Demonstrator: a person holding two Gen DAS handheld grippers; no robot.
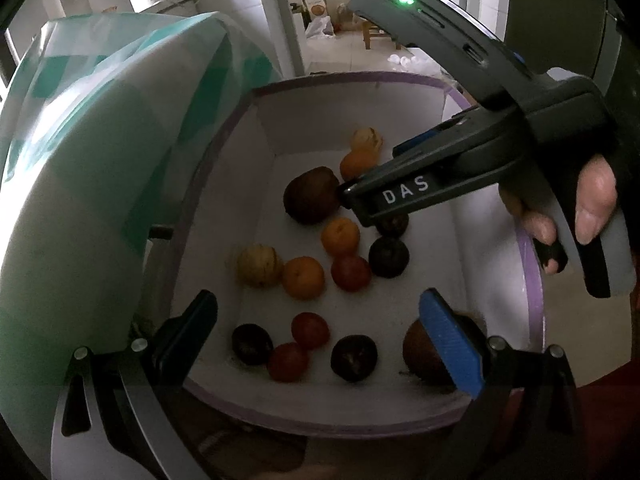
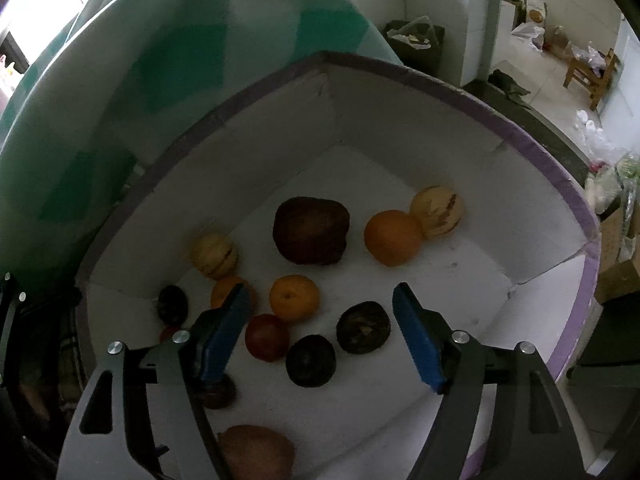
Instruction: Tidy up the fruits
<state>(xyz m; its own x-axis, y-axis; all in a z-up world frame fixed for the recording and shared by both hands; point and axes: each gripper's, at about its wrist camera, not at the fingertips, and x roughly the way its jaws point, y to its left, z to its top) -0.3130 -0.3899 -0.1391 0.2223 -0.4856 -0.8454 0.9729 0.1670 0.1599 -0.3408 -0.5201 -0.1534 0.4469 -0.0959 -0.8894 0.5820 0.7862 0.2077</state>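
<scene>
Both hand-held grippers hang spread and empty over the white box (image 2: 400, 120): the right hand-held gripper (image 2: 320, 332) above a tomato (image 2: 267, 337), the left hand-held gripper (image 1: 316, 332) nearby. Closing on crowded neighbours could bruise the tomato or nudge the dark plum (image 2: 310, 361) beside it.

"DAS" on right gripper (image 1: 354, 204) body.

Your views are dim; daylight glares from the upper left, the box (image 2: 520, 128) interior lies shadowed, and fisheye bends the edges.
</scene>
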